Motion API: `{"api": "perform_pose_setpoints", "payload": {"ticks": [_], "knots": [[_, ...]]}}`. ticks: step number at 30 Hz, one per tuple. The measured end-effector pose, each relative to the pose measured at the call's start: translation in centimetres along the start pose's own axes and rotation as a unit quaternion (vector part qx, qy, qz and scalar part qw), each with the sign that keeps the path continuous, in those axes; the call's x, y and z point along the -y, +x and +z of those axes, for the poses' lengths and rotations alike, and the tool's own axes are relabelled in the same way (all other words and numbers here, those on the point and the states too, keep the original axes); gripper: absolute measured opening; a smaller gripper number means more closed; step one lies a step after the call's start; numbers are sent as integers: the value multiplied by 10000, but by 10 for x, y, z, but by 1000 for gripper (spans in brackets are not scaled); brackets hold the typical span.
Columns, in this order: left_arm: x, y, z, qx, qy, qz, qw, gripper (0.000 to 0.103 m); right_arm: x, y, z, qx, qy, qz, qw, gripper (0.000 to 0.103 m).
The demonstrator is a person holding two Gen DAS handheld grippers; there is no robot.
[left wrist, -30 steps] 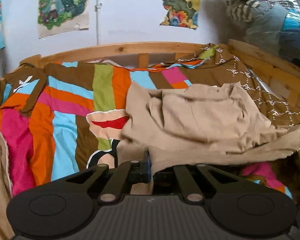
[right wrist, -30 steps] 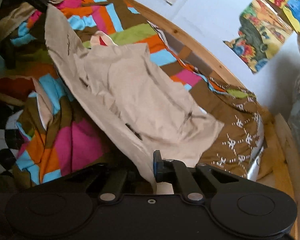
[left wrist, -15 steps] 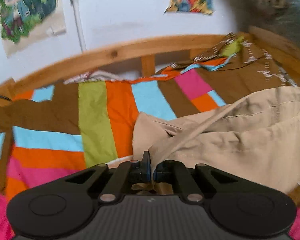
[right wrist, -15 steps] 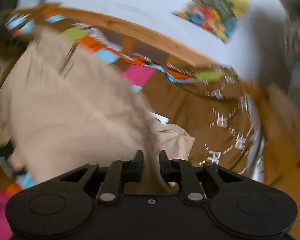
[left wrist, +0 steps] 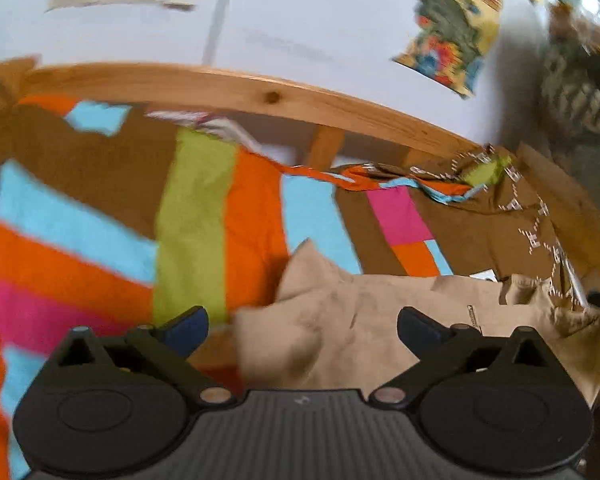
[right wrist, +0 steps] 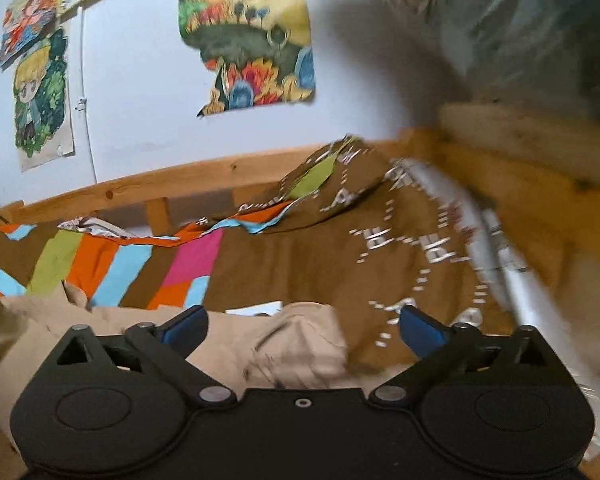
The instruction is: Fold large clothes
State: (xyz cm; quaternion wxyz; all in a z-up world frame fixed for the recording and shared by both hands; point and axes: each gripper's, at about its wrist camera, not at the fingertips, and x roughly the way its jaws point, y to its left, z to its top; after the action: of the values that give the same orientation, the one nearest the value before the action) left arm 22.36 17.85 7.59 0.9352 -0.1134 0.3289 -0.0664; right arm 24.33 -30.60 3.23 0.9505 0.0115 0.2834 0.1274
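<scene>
We get soft, even daylight in both views, bright on the white wall (right wrist: 140, 120), no glare. Motion blur smears the left view's poster (left wrist: 448, 28) and striped bedspread (left wrist: 100, 220), and the right view's right side around the wooden bed frame (right wrist: 520, 168). Fisheye bends that frame's rail into an arc and darkens the corners.

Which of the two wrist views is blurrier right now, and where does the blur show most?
Left wrist view: smeared throughout, striped bedspread and tan garment soft. Right wrist view: posters sharp, right edge streaked. Both fisheye-bent; wooden rail curves.
</scene>
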Motion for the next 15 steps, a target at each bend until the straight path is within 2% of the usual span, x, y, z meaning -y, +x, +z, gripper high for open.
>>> {"api": "perform_pose_setpoints", "payload": {"ticks": [2, 4, 7, 9, 11, 12, 15], "knots": [[-8, -14, -14, 61, -174, 30, 9998, 102, 2, -24, -14, 38, -103, -100, 9999, 102], [-14, -24, -34, 74, -259, -6, 9996, 102, 5, -44, -32, -100, -138, -124, 9998, 102], [-19, -27, -66, -141, -383, 84, 9991, 100, 12, -71, -63, -397, 110, -223, 9989, 102], [-22, -21, -87, -300, -516, 139, 9981, 94, 18, -78, -77, -610, 664, -323, 9954, 99], [-26, -18, -103, -271, -724, 193, 9968, 84, 24, -77, -82, -759, 1192, -349, 9894, 93], [-28, -17, -111, -189, -912, 198, 9955, 82, 24, -76, -83, -774, 1261, -385, 9882, 91], [-37, -16, -125, 53, -1510, 50, 9885, 60, 22, -76, -87, -583, 1159, -484, 9904, 80]]}}
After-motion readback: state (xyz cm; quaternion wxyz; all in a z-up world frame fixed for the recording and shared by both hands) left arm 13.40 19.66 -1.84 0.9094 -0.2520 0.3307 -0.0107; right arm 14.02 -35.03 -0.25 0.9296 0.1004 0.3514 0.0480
